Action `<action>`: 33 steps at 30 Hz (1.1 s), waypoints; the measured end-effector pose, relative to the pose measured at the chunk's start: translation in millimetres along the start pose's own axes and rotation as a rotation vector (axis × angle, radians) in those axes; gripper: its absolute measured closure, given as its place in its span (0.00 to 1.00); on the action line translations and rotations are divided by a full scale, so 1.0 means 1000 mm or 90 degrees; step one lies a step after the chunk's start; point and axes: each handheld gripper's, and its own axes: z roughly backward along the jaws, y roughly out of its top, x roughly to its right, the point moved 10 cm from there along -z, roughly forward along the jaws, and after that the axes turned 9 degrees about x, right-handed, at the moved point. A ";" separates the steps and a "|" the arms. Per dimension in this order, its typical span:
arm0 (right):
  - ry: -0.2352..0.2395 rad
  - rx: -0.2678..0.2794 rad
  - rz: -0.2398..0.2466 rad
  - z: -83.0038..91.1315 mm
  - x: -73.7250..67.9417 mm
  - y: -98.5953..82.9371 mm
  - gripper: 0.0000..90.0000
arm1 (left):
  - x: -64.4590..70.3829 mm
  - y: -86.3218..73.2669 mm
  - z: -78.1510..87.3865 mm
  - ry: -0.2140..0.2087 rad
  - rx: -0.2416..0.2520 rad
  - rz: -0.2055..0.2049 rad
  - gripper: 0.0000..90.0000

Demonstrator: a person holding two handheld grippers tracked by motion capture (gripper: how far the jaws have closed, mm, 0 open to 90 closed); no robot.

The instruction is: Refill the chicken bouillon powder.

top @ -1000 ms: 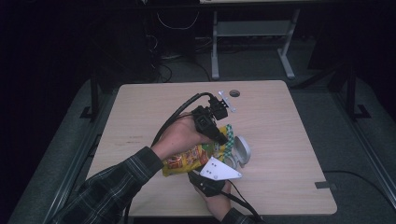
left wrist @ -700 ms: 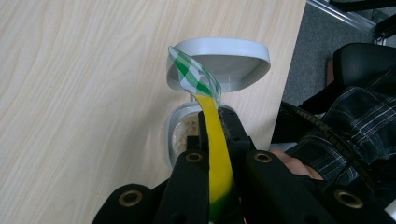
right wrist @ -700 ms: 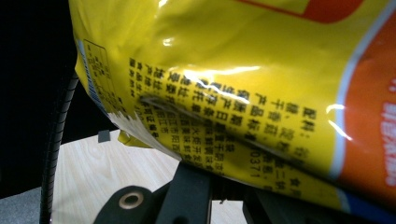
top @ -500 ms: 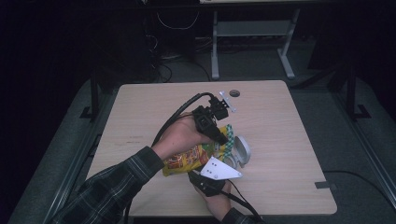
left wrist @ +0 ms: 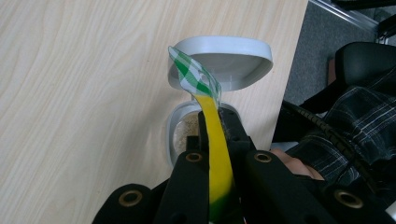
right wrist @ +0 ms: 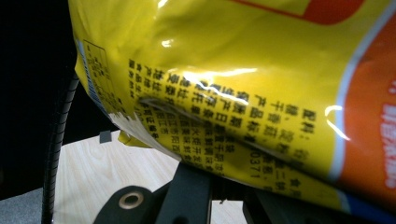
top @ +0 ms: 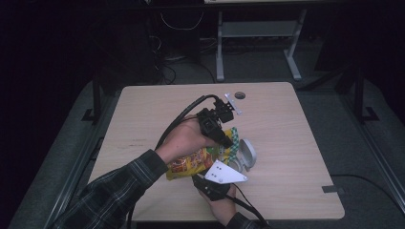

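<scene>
Our left gripper point(left wrist: 212, 140) pinches the yellow crinkly snack bag's point(top: 191, 162) torn top over the open grey plastic tub point(left wrist: 187, 128) on the desk point(top: 286, 124); our right gripper point(right wrist: 215, 186) clamps its base. Tilting too fast could spill contents.

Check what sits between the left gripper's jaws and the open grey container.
In the left gripper view, the yellow snack bag's green-checked top edge: the left gripper clamps it, directly above the grey container of pale grains.

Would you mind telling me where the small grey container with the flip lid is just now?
The grey container stands open near the table's right-centre in the high view, directly beneath the snack bag's green-checked end, held by the left tongs.
</scene>
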 end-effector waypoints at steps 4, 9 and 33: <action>0.000 0.001 0.000 0.000 0.000 0.000 1.00 | 0.000 0.000 0.000 0.000 -0.002 0.002 1.00; 0.002 0.001 -0.001 0.000 -0.001 0.000 1.00 | 0.000 -0.001 0.000 0.002 -0.007 0.000 1.00; 0.003 0.001 -0.004 0.000 -0.002 0.000 1.00 | 0.000 -0.002 -0.002 0.003 -0.020 0.005 1.00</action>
